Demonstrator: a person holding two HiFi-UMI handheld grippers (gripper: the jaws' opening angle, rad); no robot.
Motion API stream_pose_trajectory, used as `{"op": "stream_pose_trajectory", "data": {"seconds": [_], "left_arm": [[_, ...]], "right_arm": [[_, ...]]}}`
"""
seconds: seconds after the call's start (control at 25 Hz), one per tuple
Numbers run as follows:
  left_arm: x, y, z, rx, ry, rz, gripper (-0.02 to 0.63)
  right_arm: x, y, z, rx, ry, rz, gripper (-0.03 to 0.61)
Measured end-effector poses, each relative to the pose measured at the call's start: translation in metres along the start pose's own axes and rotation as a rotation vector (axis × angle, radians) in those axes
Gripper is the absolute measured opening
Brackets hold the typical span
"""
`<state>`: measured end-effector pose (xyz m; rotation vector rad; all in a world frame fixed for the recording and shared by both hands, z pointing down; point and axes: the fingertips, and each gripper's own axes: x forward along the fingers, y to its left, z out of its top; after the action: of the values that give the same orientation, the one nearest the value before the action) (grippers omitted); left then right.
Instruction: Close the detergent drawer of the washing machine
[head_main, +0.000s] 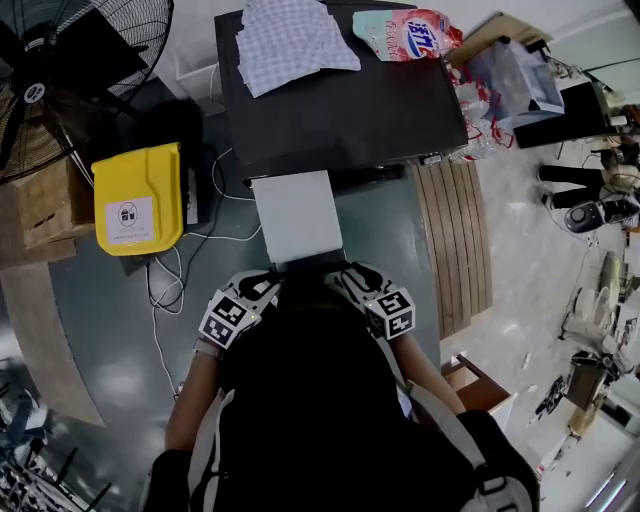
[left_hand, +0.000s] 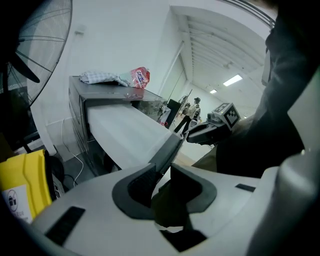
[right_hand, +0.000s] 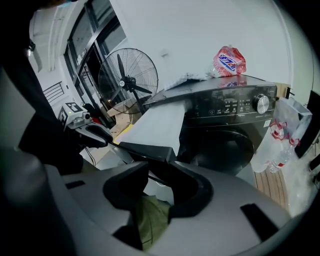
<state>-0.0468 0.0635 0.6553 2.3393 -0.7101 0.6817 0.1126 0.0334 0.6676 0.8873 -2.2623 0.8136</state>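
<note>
The drawer (head_main: 297, 215) is seen from the head view, drawn out of the washing machine (head_main: 340, 110), with the left gripper (head_main: 255, 290) and right gripper (head_main: 362, 285) angled down at its front. In the left gripper view, its front corner appears to be pinched. In the right gripper view, the jaws are spread, ungripping. The closing push is judged not yet begun, and a straight shove inward is called for.
</note>
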Motion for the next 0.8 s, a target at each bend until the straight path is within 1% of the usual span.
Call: {"op": "stream_pose_trajectory", "data": {"seconds": [0.16,0.36,0.6,0.8], "left_arm": [[0.003,0.012,0.011,0.003,-0.001,0.028,0.097],[0.004,0.021,0.018,-0.002,0.005,0.051,0.097],[0.005,0.029,0.027,-0.027,0.000,0.081,0.097],[0.006,0.033,0.033,-0.033,0.012,0.106,0.097]], "right_arm": [[0.008,-0.008,0.014,-0.010,-0.008,0.008,0.140],[0.014,-0.012,0.025,-0.028,-0.011,0.040,0.140],[0.019,-0.017,0.037,-0.099,-0.004,0.098,0.140],[0.021,-0.018,0.044,-0.129,-0.010,0.127,0.140]]}}
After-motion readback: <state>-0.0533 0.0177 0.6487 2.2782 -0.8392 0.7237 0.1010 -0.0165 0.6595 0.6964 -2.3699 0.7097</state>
